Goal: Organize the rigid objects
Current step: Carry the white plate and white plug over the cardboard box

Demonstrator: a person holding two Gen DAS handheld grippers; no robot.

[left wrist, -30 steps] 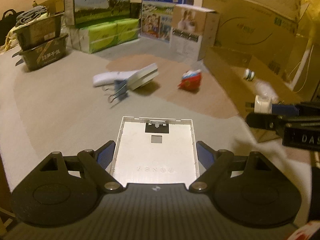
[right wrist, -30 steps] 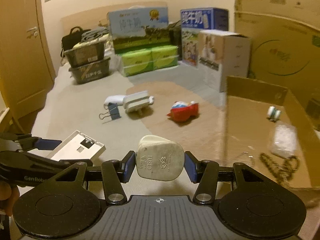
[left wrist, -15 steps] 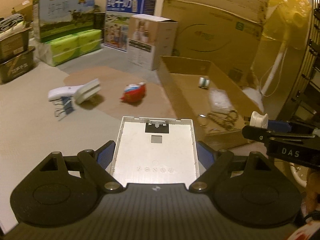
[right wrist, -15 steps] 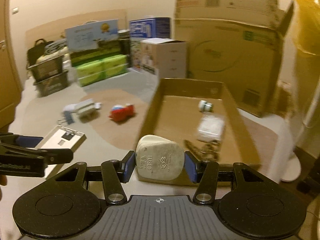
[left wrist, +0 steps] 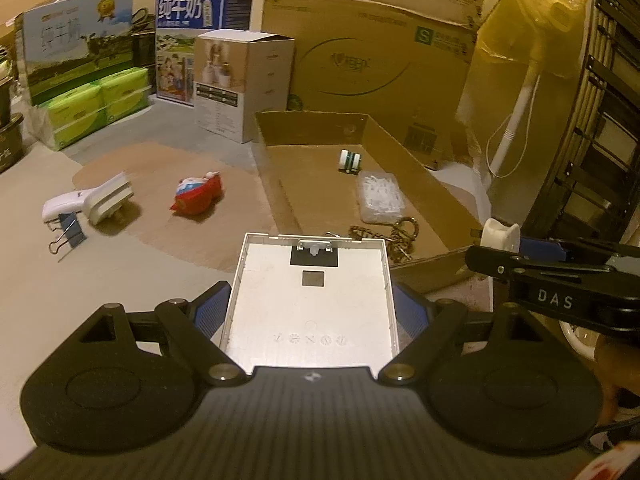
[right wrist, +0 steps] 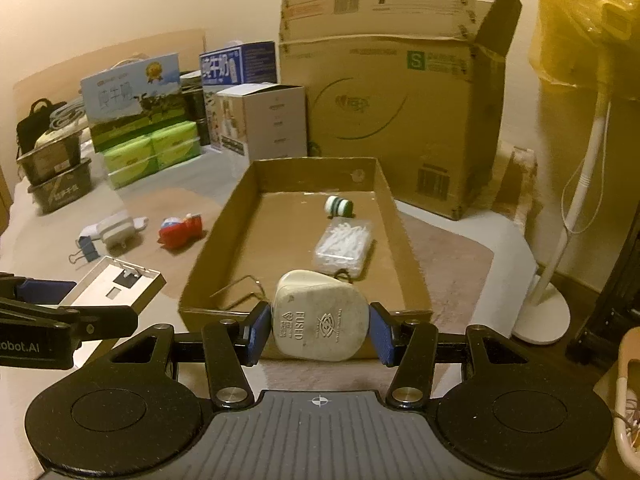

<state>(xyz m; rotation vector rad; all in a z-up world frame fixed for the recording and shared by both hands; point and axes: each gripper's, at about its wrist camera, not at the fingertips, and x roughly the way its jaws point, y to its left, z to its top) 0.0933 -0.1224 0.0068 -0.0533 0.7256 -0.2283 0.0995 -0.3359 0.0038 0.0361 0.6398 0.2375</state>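
Left gripper (left wrist: 310, 308) is clamped on the flat white plastic cover (left wrist: 310, 300), carried in the air near the open cardboard tray (right wrist: 208, 264). Right gripper (right wrist: 318, 330) is clamped on the white fused plug (right wrist: 320, 316), just before the tray's near wall. Inside lie a green-striped roll (right wrist: 340, 206), a clear bag (right wrist: 346, 246) and a cord (left wrist: 396, 236); a red toy (left wrist: 198, 198) and binder clip (left wrist: 68, 230) remain on the floor.

Dim warm yellow light, soft shadows, fisheye-bent edges, slight blur
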